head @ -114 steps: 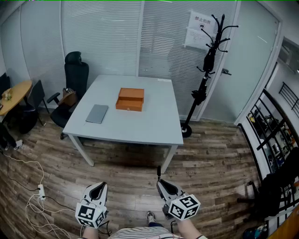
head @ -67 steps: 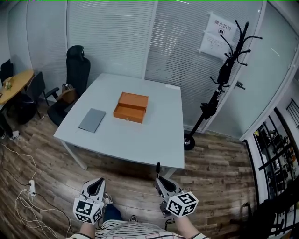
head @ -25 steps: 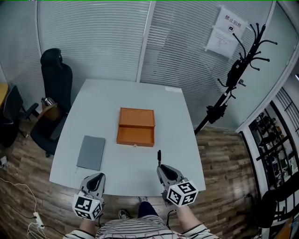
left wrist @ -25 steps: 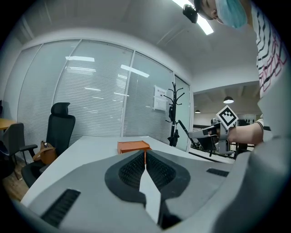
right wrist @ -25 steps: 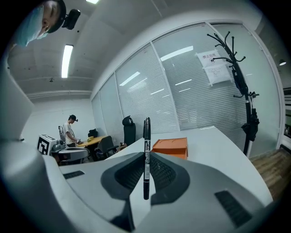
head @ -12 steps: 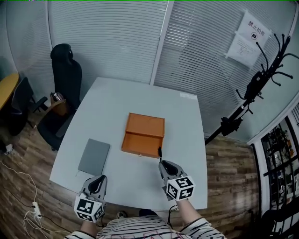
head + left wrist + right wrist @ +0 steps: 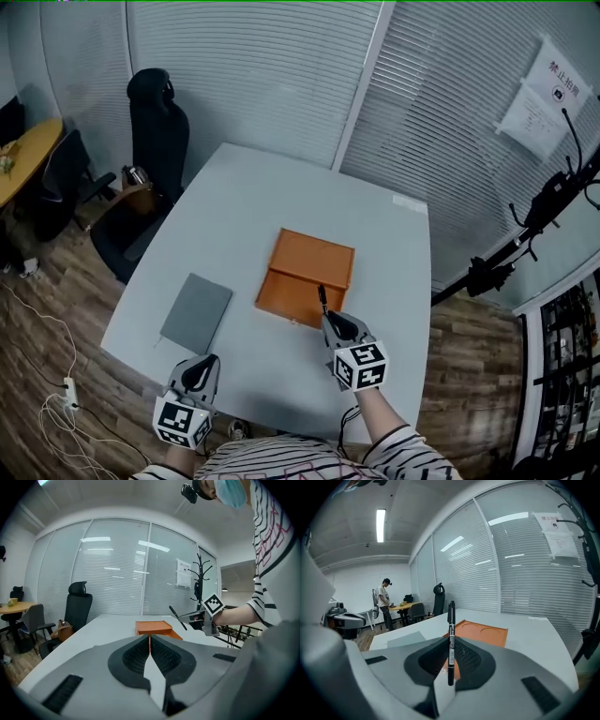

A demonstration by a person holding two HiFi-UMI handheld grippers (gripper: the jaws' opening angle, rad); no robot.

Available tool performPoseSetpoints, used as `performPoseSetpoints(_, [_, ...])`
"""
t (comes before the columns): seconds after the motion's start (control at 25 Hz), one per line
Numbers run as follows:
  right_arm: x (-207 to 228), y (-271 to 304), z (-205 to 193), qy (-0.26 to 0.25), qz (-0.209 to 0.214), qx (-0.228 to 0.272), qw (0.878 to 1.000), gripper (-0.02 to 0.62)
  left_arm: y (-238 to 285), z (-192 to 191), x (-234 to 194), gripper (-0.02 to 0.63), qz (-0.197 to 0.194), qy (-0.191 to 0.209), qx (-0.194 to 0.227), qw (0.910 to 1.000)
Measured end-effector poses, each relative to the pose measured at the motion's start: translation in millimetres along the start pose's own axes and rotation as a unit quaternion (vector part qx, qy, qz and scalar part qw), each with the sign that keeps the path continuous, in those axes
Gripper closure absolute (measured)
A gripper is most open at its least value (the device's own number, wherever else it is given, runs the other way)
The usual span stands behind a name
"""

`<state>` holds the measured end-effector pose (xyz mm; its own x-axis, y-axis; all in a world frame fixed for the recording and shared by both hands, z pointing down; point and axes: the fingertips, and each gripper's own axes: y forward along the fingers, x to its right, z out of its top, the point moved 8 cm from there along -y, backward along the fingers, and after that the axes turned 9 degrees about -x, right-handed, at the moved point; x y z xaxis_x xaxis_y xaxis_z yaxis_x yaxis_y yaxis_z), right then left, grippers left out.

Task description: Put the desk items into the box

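Note:
An open orange box (image 7: 305,278) lies in the middle of the white desk (image 7: 230,220), lid folded back; it also shows as the orange box (image 7: 153,627) and the orange box (image 7: 480,633). My right gripper (image 7: 333,323) hovers at the box's near edge, shut on a black pen (image 7: 322,298) that points up. The black pen (image 7: 451,641) stands upright between its jaws. My left gripper (image 7: 194,376) hangs at the desk's near edge, shut with nothing in it (image 7: 149,651). A grey notebook (image 7: 196,312) lies left of the box.
A black office chair (image 7: 155,141) stands at the desk's far left corner. A coat stand (image 7: 530,230) is at the right by the glass wall. Cables and a power strip (image 7: 66,386) lie on the wood floor at left. A person (image 7: 385,603) stands far off.
I have walked up to the desk. My right gripper has moved forward with the pen to the box's near edge. The left gripper stays low at the desk's near edge.

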<state>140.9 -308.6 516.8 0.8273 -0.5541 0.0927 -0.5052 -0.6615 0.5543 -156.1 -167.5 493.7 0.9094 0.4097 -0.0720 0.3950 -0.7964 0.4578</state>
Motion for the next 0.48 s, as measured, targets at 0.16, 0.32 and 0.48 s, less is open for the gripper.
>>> performPoseSetpoints(0.16, [8,28,6,-0.015,0.011,-0.017,1.0,0.538,5,-4,-5,0.577,0.016,-0.011,-0.011,0.9998])
performPoseSetpoints(0.32, [9,57,10,-0.034,0.025,-0.041,0.998,0.538,4,-12,-14,0.577,0.032,-0.021,-0.021,0.999])
performPoseSetpoints(0.48, [8,81,9,-0.063,0.04,-0.068,0.995,0.538,4,-17,-22,0.577,0.052,-0.037,-0.03,0.9975])
